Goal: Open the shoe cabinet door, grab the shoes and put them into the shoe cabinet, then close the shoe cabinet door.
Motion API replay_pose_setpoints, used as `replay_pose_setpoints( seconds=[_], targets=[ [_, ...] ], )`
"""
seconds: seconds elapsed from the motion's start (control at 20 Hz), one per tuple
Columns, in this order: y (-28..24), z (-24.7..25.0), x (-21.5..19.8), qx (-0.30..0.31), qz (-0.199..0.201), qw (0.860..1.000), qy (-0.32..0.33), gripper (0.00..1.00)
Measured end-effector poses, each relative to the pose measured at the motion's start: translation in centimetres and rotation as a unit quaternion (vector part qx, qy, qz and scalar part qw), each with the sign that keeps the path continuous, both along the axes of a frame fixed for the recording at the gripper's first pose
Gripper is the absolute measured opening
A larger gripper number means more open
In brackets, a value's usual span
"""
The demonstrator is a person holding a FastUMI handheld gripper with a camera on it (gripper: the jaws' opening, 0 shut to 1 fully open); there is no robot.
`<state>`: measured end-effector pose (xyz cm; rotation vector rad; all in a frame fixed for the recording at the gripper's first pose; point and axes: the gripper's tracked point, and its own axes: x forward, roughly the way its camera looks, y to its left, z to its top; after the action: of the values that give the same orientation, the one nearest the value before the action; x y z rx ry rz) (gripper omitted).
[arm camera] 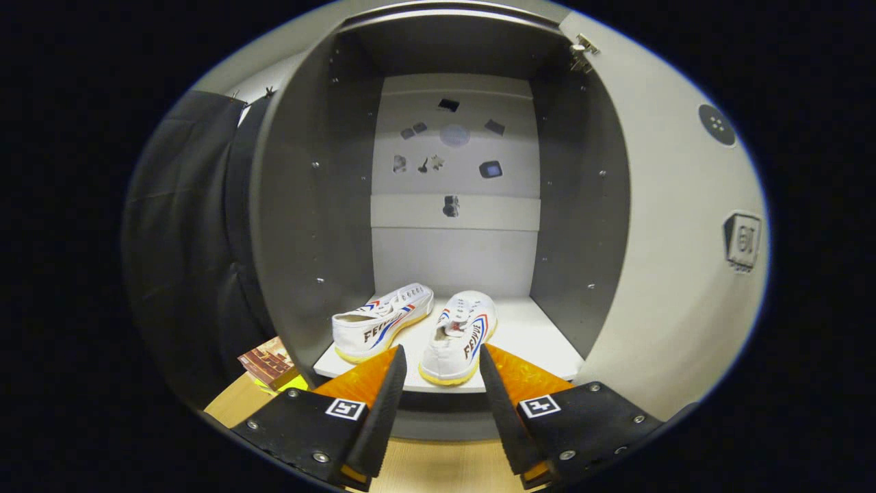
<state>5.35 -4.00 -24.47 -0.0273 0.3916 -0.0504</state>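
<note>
Shoe cabinet [328, 205] with its door [671, 239] swung wide to the right; both white shoes [417, 325] rest on the lower shelf [540, 335], side by side and near its front edge, the right one's heel at the lip. Each is a low canvas sneaker with red and blue side stripes, dark lettering and a pale yellow sole. The tool [441, 383] is released: its fingers stand spread and grasp nothing, just in front of the shelf edge. The placing appears done, so the step in hand is judged to be closing. To do it well, draw the tool straight back clear of the right heel, then push the door's outer face evenly until it seats.
</note>
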Motion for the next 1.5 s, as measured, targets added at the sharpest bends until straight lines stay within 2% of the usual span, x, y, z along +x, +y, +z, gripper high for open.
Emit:
replay_pose_setpoints(
  seconds=[0.3,0.75,0.95,1.05,1.35,1.5],
  targets=[
    [-1.7,4.8,-10.4,-0.006,0.016,0.999,-0.035,0.82],
    [-8.7,10.4,-23.3,-0.012,-0.027,0.999,-0.031,0.84],
    [-10.5,11.8,-27.5,-0.014,-0.013,1.000,-0.012,0.84],
    [-12.9,12.9,-28.1,-0.023,-0.026,0.999,-0.022,0.84],
    [-22.8,14.3,-28.2,-0.018,-0.126,0.990,-0.062,0.85],
    [-25.3,13.5,-26.6,-0.002,-0.141,0.988,-0.060,0.85]
  ],
)
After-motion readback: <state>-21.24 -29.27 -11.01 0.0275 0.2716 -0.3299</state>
